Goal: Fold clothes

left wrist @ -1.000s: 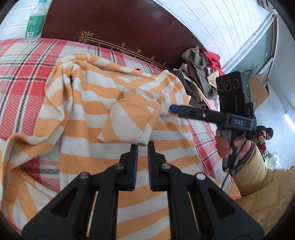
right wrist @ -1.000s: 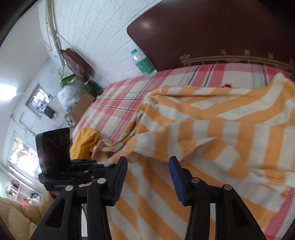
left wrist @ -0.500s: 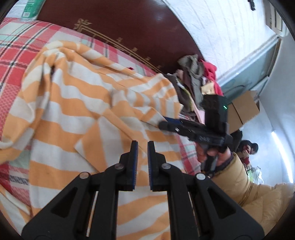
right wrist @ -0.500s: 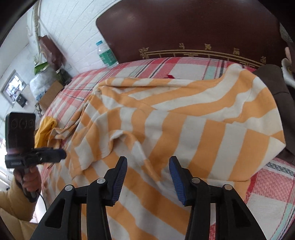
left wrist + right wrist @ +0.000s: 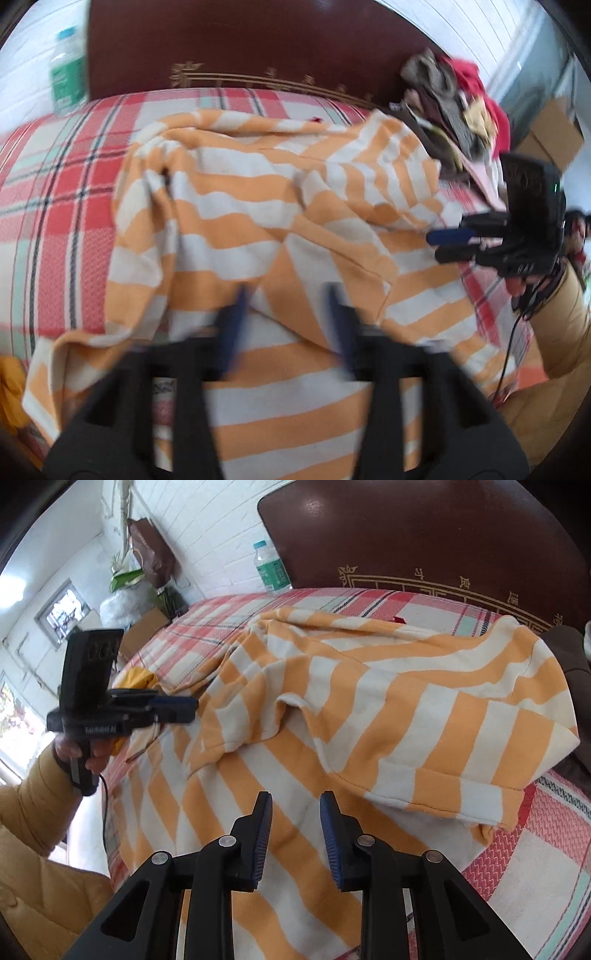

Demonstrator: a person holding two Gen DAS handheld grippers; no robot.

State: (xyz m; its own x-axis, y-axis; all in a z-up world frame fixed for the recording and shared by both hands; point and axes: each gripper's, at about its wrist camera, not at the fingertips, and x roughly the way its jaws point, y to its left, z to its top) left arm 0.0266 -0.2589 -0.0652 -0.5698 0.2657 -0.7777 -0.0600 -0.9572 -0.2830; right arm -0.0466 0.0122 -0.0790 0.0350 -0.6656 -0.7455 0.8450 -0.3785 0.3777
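An orange and white striped garment (image 5: 258, 229) lies spread and crumpled on the red plaid bed (image 5: 59, 192); it also shows in the right wrist view (image 5: 406, 709). My left gripper (image 5: 286, 314) is open and empty above the garment's near part, blurred by motion. My right gripper (image 5: 295, 823) is open and empty above the garment's lower edge. One sleeve (image 5: 258, 720) lies folded across the body. Each gripper shows in the other's view: the right one (image 5: 454, 243) and the left one (image 5: 177, 707).
A pile of mixed clothes (image 5: 454, 103) sits at the bed's right by the dark headboard (image 5: 258, 44). A green-labelled water bottle (image 5: 68, 74) stands at the bed's head. A yellow cloth (image 5: 138, 677) lies at the bed's left edge.
My left gripper has opened and let go of the sleeve, which now lies on the garment. My right gripper stays open and has drawn back toward the lower edge.
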